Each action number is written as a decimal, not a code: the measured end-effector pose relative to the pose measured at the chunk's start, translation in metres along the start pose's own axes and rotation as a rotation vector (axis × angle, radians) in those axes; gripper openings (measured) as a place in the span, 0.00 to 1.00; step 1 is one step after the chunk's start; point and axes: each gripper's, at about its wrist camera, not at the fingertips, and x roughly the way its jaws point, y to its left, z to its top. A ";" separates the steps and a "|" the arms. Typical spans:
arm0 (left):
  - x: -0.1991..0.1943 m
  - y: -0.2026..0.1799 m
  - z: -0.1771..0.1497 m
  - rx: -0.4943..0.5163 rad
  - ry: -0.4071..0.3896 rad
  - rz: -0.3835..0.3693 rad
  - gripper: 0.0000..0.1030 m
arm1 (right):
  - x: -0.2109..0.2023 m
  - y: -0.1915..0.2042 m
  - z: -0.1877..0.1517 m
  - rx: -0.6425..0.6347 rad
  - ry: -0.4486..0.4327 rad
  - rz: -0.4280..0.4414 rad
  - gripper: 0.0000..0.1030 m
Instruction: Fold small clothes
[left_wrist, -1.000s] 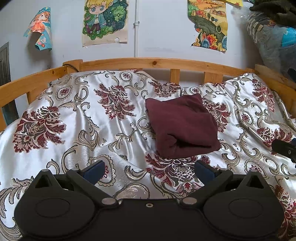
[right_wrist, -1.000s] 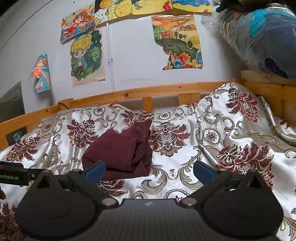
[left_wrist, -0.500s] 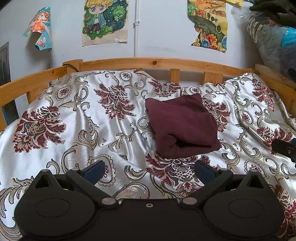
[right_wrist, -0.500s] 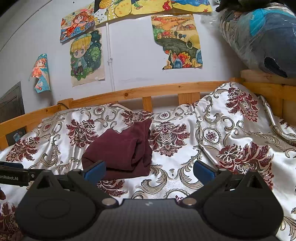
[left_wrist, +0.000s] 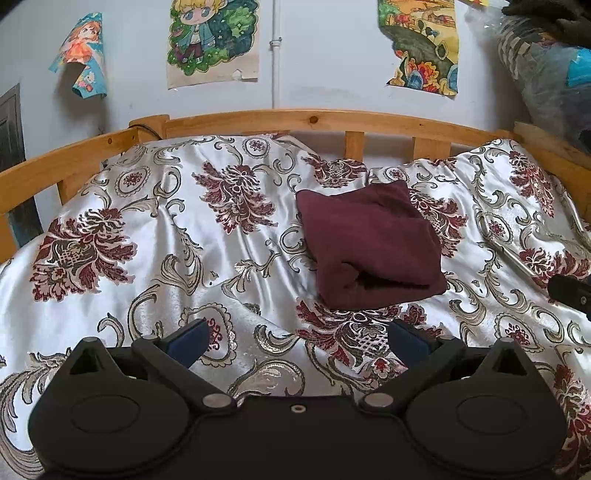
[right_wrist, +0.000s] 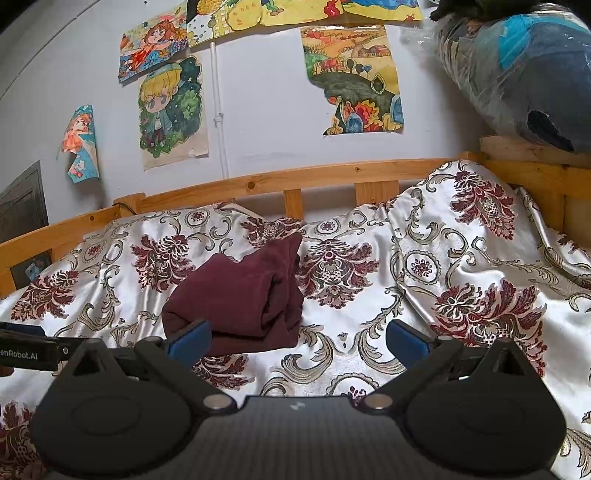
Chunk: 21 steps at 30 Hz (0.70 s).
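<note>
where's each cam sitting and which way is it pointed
Left wrist: on the left gripper, low over the floral bedspread, facing the wooden rail; own open fingers show, the right gripper at the right edge.
Right wrist: on the right gripper, same heading; open fingers, left gripper at the left edge.
Shared: the folded maroon garment, posters.

Left black hand-held gripper (left_wrist: 295, 338) with blue finger pads (left_wrist: 188, 338): jaws spread wide, empty, level. Right black hand-held gripper (right_wrist: 297, 338), blue pads (right_wrist: 406, 341): likewise spread wide, holding nothing.
</note>
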 end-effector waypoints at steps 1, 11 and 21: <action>0.000 0.000 0.000 0.002 0.000 0.000 0.99 | 0.000 0.000 0.000 0.000 0.000 0.000 1.00; 0.000 0.001 0.000 -0.001 0.005 0.022 0.99 | 0.000 0.001 -0.001 -0.001 0.002 0.000 1.00; 0.001 0.001 0.000 0.006 0.012 0.018 0.99 | 0.001 0.003 -0.002 -0.001 0.021 -0.002 1.00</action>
